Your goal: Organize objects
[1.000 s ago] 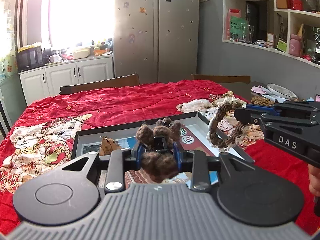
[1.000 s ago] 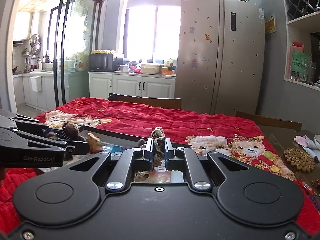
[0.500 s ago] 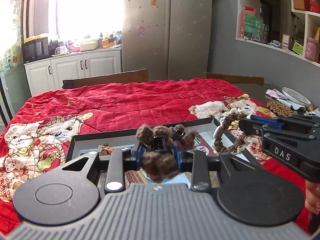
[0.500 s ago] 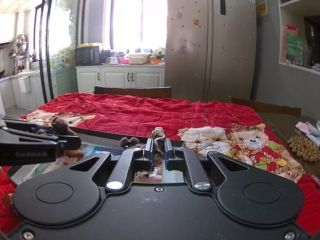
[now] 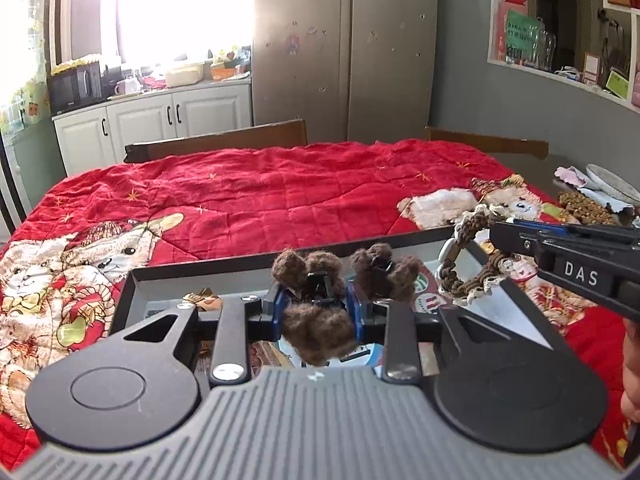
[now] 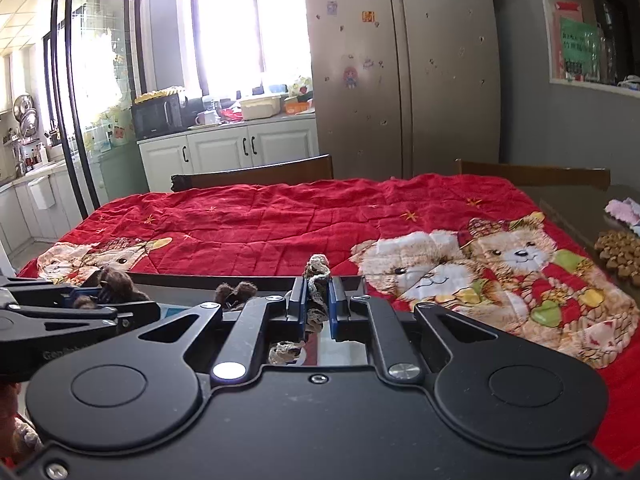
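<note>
**Two hair accessories held over one tray**

Left wrist view. One left gripper (image 5: 318, 304), jaws clenched on one brown fuzzy hair clip (image 5: 316, 334): dark brown, woolly, lumpy, with a black claw part showing at its top. A second brown fuzzy clip (image 5: 382, 276), same wool and colour, sits just behind it, over the tray; whether it rests on the tray floor cannot be told. One shallow dark-rimmed tray (image 5: 132, 280) lies on one red quilted cloth (image 5: 280, 196) printed with bear figures. One small gold-brown item (image 5: 202, 300) lies in the tray's left part. One right gripper (image 5: 494, 236) enters from the right, holding one braided scrunchie (image 5: 468, 276), a brown ring with cream lace edging, hanging above the tray's right end.

Right wrist view. The right gripper (image 6: 319, 300) is closed tight on the scrunchie (image 6: 316, 276), a narrow strip of lace and braid pinched between the blue-edged fingers (image 6: 297, 300). The left gripper (image 6: 94, 294) shows at the left edge with its fuzzy clip (image 6: 116, 284).
</note>
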